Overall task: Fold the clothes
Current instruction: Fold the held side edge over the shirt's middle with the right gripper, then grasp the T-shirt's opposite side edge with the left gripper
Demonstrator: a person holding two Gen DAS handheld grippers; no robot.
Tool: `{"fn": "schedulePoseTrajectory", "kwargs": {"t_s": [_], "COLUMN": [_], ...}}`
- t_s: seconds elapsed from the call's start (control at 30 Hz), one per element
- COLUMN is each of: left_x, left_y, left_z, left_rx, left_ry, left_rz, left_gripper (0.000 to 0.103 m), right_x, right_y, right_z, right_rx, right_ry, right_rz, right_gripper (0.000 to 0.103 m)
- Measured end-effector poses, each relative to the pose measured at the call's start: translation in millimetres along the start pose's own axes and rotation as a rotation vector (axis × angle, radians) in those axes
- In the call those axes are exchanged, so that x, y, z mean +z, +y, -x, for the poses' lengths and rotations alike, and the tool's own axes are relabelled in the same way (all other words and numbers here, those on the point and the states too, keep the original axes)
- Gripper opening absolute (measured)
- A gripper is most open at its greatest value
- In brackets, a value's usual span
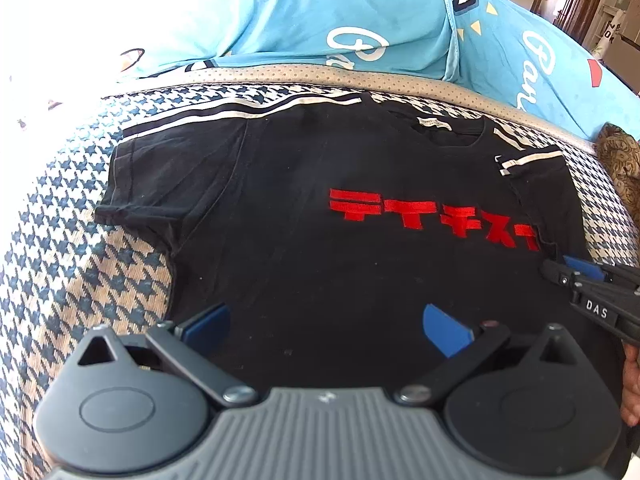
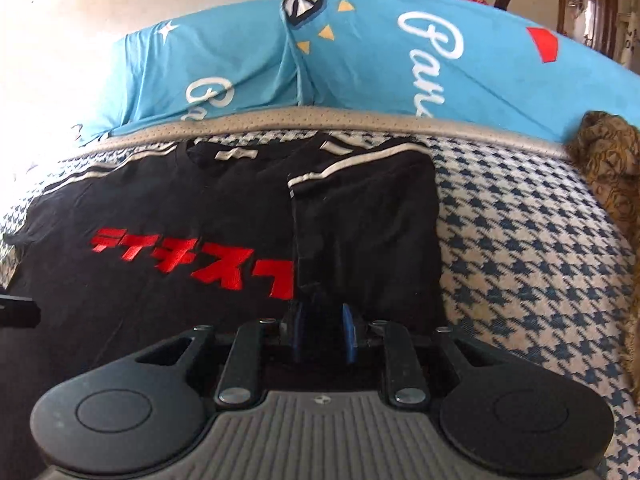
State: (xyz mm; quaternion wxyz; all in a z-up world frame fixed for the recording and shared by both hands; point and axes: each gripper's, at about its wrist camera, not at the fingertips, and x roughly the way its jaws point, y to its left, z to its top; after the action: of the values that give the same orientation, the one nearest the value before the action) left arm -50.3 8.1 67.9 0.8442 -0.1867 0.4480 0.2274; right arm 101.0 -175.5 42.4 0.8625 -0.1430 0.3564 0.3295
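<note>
- black t-shirt [image 1: 320, 208] lies front up on the houndstooth cushion [image 1: 80, 248], red lettering [image 1: 432, 216] showing, collar toward the blue cloth [image 1: 280, 12] at the back.
- done so far: the side on the right of both views, sleeve included, is folded in over the chest; its edge covers the end of the lettering.
- left to do: the other sleeve [image 1: 160, 184] lies flat and spread; that side and the bottom-up fold are not yet made. judged roughly a third through.
- left tongs [image 1: 326, 330] wide open over the lower hem, holding nothing.
- right tongs [image 2: 323, 334] narrowly parted at the folded edge; fabric lies between the pads, but they do not appear to press on it.
</note>
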Motion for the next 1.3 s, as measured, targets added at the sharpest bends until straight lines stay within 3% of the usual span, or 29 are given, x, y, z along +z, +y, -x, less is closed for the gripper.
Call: {"fn": "schedulePoseTrajectory", "kwargs": {"t_s": [0.27, 0.37, 0.5, 0.7, 0.97, 1.3], "left_x": [1, 6, 21, 44, 68, 83], "left_y": [5, 13, 37, 78, 132, 158], "left_z": [-7, -5, -3, 1, -7, -36], "left_rx": [0.042, 0.052, 0.051, 0.092, 0.103, 0.070], "left_ry": [0.038, 0.028, 0.010, -0.055, -0.084, -0.052], "left_rz": [-0.006, 0.011, 0.083, 0.178, 0.284, 0.297], "left_gripper": [0.103, 0.103, 0.103, 0.103, 0.087, 0.085], "right_x": [4, 9, 14, 9, 7, 7], "right_y": [8, 17, 30, 63, 85, 89], "right_z": [4, 11, 30, 57, 42, 30], "right_rx": [-0.012, -0.040, -0.068, -0.007, 0.000, -0.015], "right_ry": [0.054, 0.074, 0.077, 0.036, 0.084, 0.113], "right_rz": [-0.025, -0.054, -0.136, -0.157, -0.107, -0.086], "right_gripper": [0.031, 0.036, 0.037, 0.045, 0.045, 0.045]}}
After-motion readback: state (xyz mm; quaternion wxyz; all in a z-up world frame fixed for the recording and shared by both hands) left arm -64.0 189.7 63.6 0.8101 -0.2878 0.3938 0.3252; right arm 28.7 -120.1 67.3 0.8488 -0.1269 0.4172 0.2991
